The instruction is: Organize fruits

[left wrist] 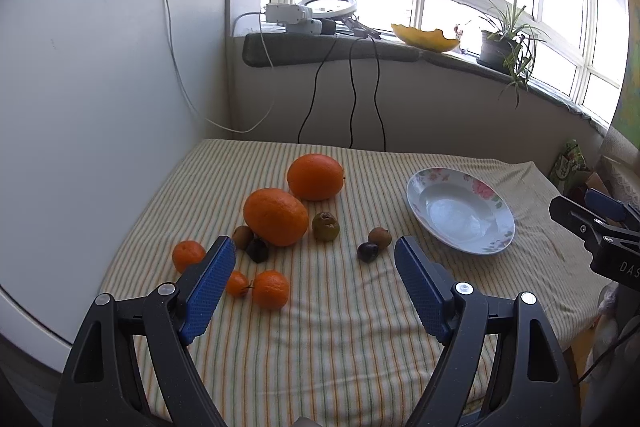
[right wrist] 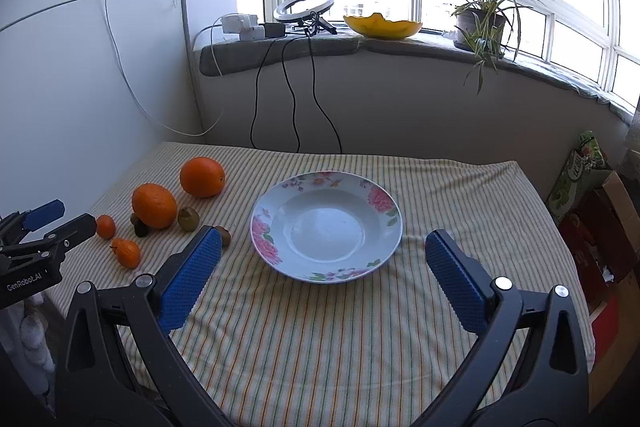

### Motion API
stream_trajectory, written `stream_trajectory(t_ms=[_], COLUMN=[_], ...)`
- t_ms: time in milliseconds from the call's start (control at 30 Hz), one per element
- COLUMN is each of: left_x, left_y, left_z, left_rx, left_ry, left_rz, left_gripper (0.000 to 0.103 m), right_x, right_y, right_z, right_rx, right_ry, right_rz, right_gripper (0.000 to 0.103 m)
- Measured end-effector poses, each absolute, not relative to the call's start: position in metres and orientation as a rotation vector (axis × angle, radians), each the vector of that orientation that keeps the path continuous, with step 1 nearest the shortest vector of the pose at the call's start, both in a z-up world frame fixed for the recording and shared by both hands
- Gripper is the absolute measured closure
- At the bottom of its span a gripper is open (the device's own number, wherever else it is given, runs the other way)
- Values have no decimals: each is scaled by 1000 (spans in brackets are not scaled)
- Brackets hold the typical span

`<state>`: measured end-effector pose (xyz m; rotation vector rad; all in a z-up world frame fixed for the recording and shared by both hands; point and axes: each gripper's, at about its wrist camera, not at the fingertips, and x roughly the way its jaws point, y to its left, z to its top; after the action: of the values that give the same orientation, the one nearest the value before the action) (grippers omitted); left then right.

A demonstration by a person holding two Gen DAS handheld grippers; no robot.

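Two big oranges (left wrist: 276,215) (left wrist: 315,176) lie on the striped tablecloth, with small mandarins (left wrist: 270,288) (left wrist: 188,255), kiwis (left wrist: 379,237) and a green fruit (left wrist: 325,226) around them. A floral plate (left wrist: 460,209) sits empty to their right; it fills the centre of the right wrist view (right wrist: 326,225). My left gripper (left wrist: 314,263) is open and empty, hovering above the cloth in front of the fruits. My right gripper (right wrist: 322,263) is open and empty in front of the plate. The oranges (right wrist: 154,205) show at left in the right wrist view.
A white cabinet wall (left wrist: 100,87) borders the table on the left. A windowsill (right wrist: 320,47) behind holds a ring light (right wrist: 304,7), chargers, a yellow bowl (right wrist: 382,25) and a potted plant (right wrist: 480,19). Cables hang down to the table. Boxes (right wrist: 592,211) stand at right.
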<state>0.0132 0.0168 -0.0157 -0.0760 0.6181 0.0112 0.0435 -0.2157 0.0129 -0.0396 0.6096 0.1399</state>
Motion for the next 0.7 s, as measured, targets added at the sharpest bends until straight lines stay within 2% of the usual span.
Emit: stream_trajectory(t_ms=[367,700], left_x=[37,74], left_y=[40,80], left_z=[-32,-56], left_rx=[-96,-145], left_ry=[648,725], left_rz=[-2,-61], left_gripper=[21,23], right_x=[73,133], right_y=[-199,-155], right_z=[6,-6], right_rx=[-42,-23], right_ry=[649,776], right_rz=[205,418], right_gripper=[0,0])
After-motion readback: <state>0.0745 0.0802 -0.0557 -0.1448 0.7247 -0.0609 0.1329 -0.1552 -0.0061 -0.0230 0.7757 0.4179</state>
